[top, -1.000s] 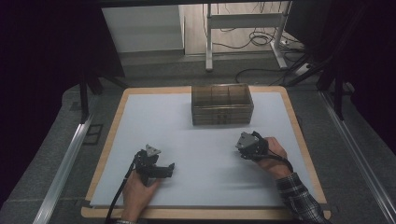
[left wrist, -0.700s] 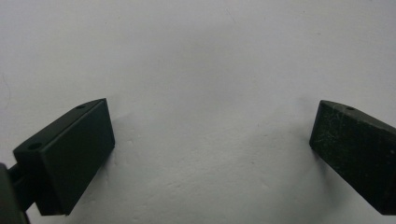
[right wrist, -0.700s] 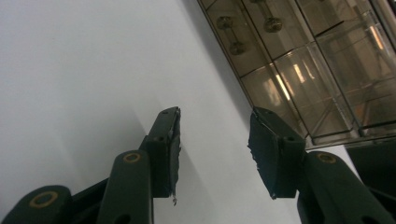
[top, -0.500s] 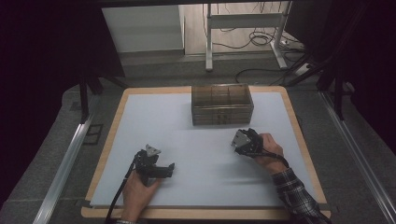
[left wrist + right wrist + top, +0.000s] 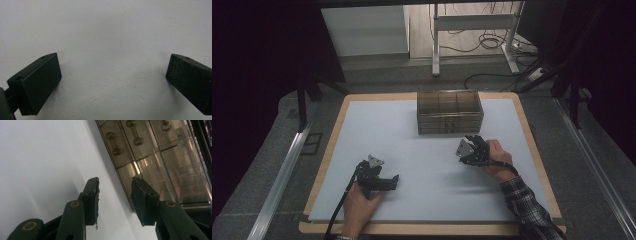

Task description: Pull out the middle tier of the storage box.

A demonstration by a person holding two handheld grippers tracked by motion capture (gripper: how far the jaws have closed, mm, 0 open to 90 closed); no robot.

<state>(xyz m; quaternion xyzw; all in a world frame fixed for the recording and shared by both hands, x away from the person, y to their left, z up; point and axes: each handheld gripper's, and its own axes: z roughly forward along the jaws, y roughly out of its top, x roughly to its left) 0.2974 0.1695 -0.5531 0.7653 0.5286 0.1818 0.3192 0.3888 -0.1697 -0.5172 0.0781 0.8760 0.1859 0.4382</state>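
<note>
- My right gripper (image 5: 466,148) sits just in front of the smoky clear drawer box (image 5: 450,111), close to its front face but not touching it.
- In the right gripper view, the jaws of that gripper (image 5: 115,195) stand partly apart with nothing between them, and the drawer box (image 5: 150,157) fills the upper right, its small round knobs (image 5: 112,135) visible on the drawer fronts.
- The box stands at the far middle of the white mat (image 5: 362,135), well apart from my left gripper.
- My left gripper (image 5: 384,180) rests low on the near left of the mat, held in the left hand (image 5: 359,202).
- In the left gripper view its jaws are spread wide over bare mat (image 5: 110,37), gripping nothing.
</note>
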